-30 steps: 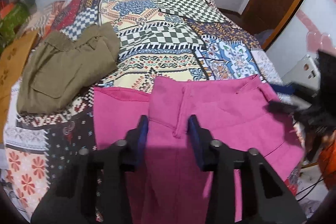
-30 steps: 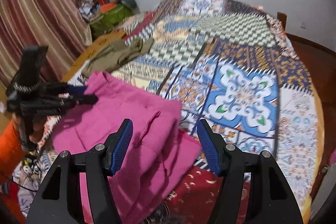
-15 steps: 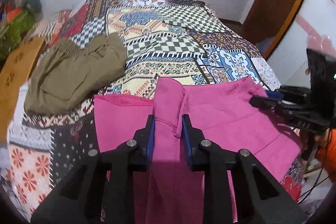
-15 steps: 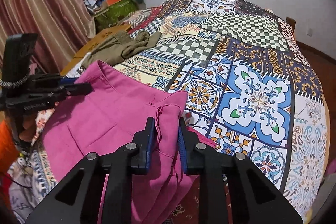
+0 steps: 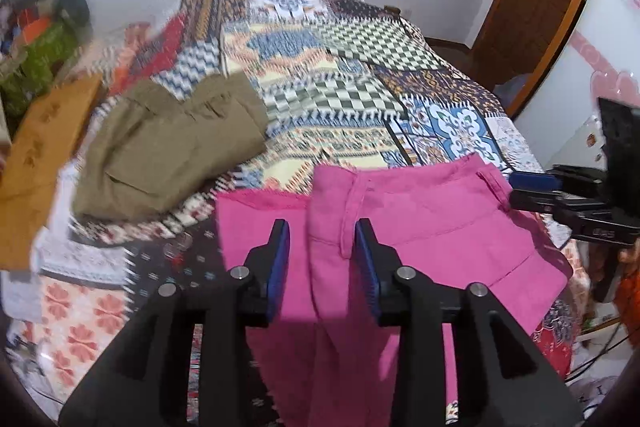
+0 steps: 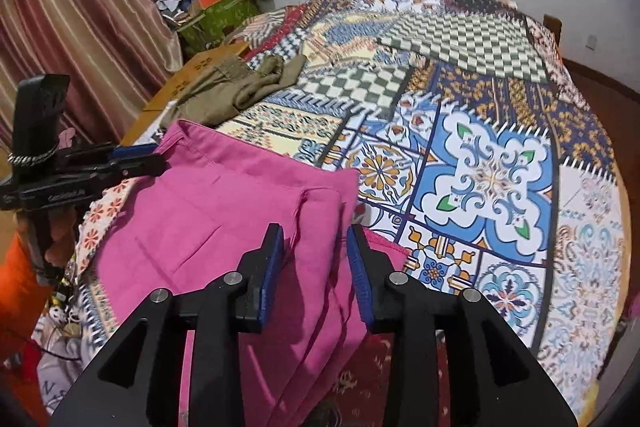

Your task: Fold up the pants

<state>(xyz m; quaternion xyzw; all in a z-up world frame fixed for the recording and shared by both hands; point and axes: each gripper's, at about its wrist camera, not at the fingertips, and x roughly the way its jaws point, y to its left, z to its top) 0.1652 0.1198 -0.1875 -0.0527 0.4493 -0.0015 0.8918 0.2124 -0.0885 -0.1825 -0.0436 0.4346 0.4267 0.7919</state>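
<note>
Pink pants point(image 5: 432, 219) lie on the patterned bedspread point(image 5: 340, 99), waistband toward the far side. My left gripper point(image 5: 322, 239) is shut on the waistband's left corner, cloth filling the gap between its blue pads point(image 5: 280, 259). In the right wrist view the pants point(image 6: 208, 211) spread to the left, and my right gripper point(image 6: 316, 247) is shut on the waistband's right corner. Each gripper shows in the other's view: the right one point(image 5: 560, 199) and the left one point(image 6: 80, 171), both at the waistband ends.
Folded olive pants point(image 5: 168, 147) lie on the bed to the left, beside an orange-brown board point(image 5: 36, 163). A pile of bags and clothes point(image 6: 216, 3) sits by the striped curtain point(image 6: 72, 19). A wooden door point(image 5: 536, 7) stands at the right.
Both grippers closed on the waistband corners from open a second ago. Since then they have moved a little toward the far side, with the pants held.
</note>
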